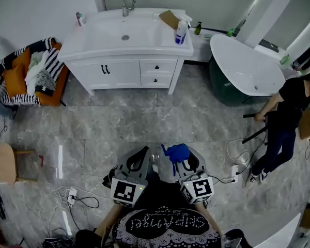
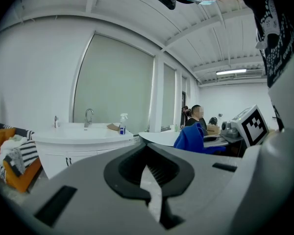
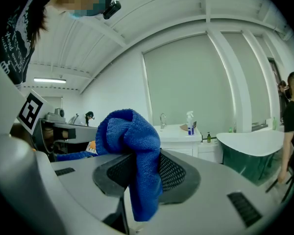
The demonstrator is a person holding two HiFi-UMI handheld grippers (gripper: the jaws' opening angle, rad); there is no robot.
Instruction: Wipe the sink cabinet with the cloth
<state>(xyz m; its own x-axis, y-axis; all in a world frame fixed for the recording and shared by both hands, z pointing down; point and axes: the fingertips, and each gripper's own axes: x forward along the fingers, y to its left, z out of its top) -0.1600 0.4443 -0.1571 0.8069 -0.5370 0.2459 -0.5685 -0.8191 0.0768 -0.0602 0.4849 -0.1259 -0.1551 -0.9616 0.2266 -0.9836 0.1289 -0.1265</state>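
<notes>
- Your right gripper [image 1: 185, 162] sits low and centre in the head view. Its tongs are clenched on the blue cloth [image 1: 175, 152], which bunches above the pads and hangs down between them in the right gripper view [image 3: 131, 136].
- Your left gripper [image 1: 140, 157] is just beside it, to the left. Its tongs are closed with nothing between them [image 2: 149, 174].
- The white sink cabinet [image 1: 119, 72] stands at the top centre of the head view, well apart from both grippers. Its front edge, drawers and door face you.
- An open stretch of grey marble floor [image 1: 144, 120] lies between you and the cabinet front.
- A spray bottle [image 1: 181, 32] stands near the right edge of the cabinet top.
- The bathtub [image 1: 245, 68] fills the upper right, close to the cabinet's right side, and a person [image 1: 284, 115] stands just below it at the right edge.
- A chair heaped with orange and striped fabric [image 1: 31, 74] touches or nearly touches the cabinet's left corner.
- Cables [image 1: 72, 195] trail across the floor at the lower left, near a wooden stool [image 1: 2, 161].
</notes>
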